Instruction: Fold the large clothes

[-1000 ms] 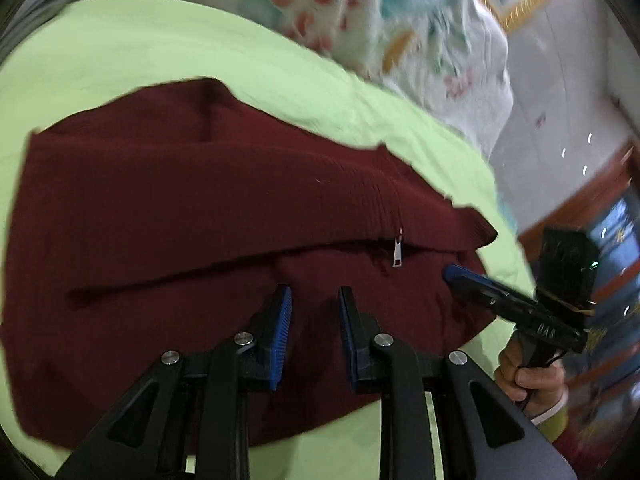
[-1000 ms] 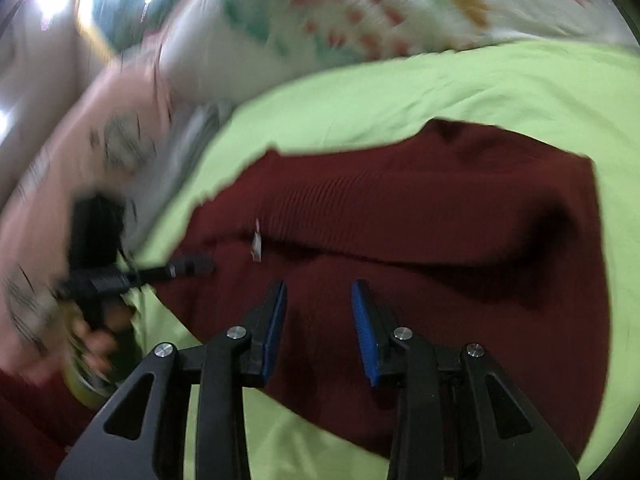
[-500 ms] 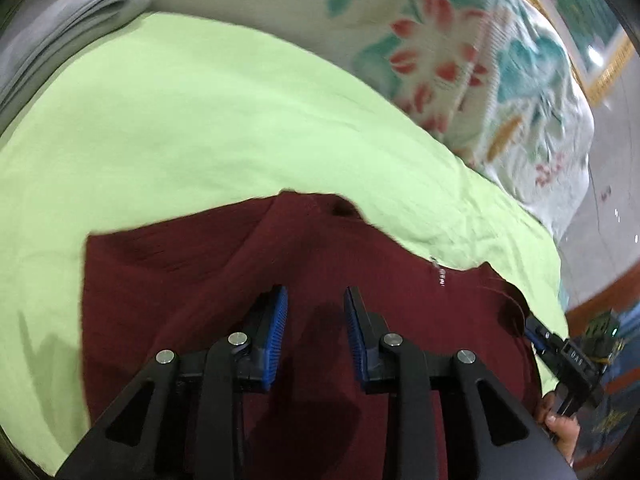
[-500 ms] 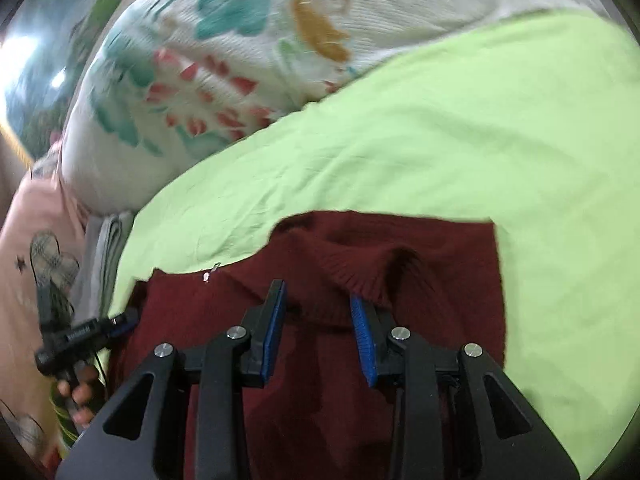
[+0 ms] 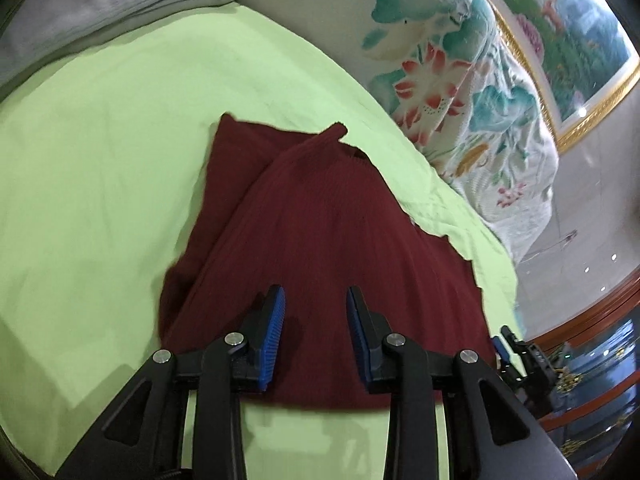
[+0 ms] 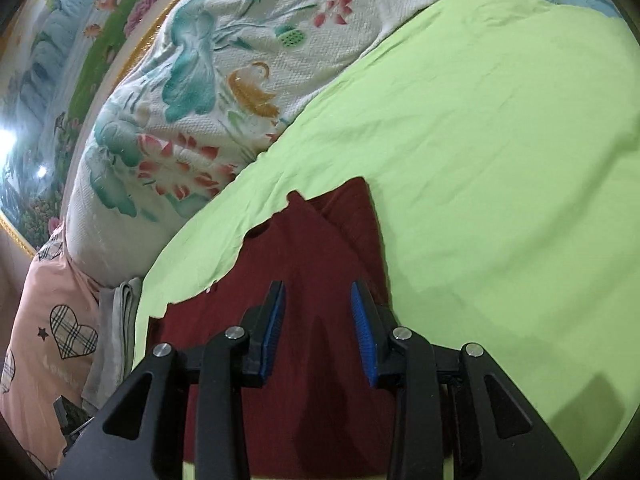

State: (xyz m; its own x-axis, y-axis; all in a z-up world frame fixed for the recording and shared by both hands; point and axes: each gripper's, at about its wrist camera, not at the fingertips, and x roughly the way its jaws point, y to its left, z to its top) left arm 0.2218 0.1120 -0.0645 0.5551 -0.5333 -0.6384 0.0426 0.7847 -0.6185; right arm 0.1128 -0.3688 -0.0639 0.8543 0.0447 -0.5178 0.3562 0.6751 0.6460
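Observation:
A dark red knit sweater (image 5: 320,220) lies folded into a long strip on the light green sheet (image 5: 100,140), one layer lapped over another. My left gripper (image 5: 315,292) hovers over its near end. Its jaws are opening, with nothing pinched between the blue pads and only cloth below them. In the right wrist view the same sweater (image 6: 304,260) runs away from my right gripper (image 6: 317,286), which stands open above it and holds nothing. The right gripper's tip (image 5: 516,354) shows at the sweater's right edge in the left wrist view.
A floral quilt (image 5: 460,80) is bunched along the far side of the bed (image 6: 200,100). Folded grey cloth (image 5: 100,4) lies at the far left corner. A pink pillow with hearts (image 6: 48,340) is at the left. A gold-framed painting (image 5: 580,40) hangs behind.
Both views have swung and rolled across the sweater, which lay broadside with its zipper showing and now runs lengthwise away from each gripper. The left jaws stand wider apart.

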